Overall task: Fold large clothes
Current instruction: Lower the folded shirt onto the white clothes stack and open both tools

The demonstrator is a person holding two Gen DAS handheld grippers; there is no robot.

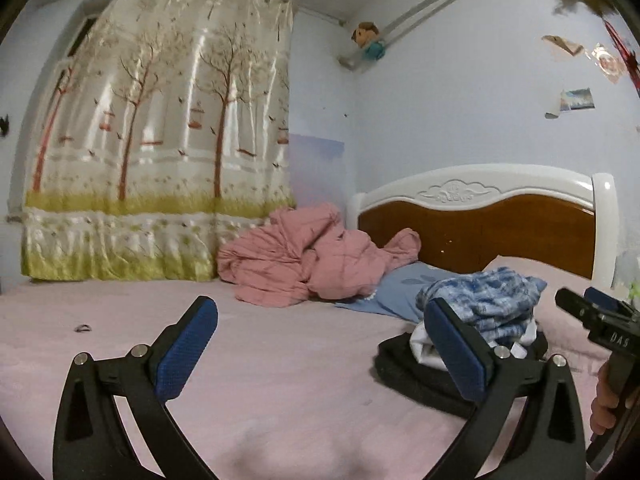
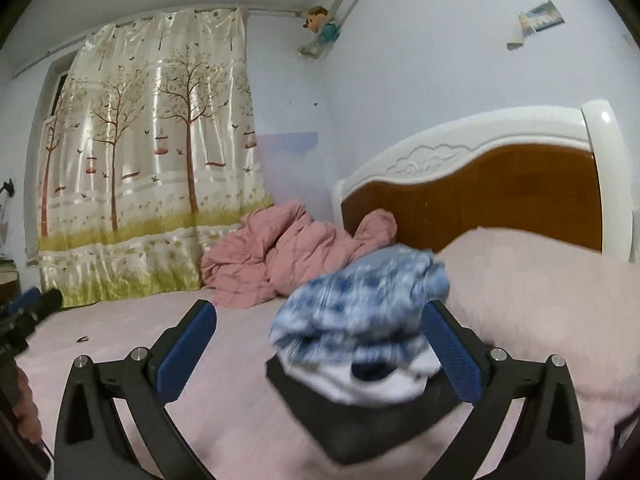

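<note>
Folded clothes stack [image 2: 360,344] sits on the bed [image 2: 240,420] just ahead of the released right claw [image 2: 320,344]; the left claw [image 1: 320,344], likewise released, is farther.

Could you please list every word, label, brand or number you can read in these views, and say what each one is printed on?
"DAS": white letters on the black body of the right gripper, at the right edge of the left wrist view.
Picture stuck on the wall: any print too small and blurred to read.
Red and gold decoration on the wall: blurred, unreadable.
Nothing else bears legible text.
</note>
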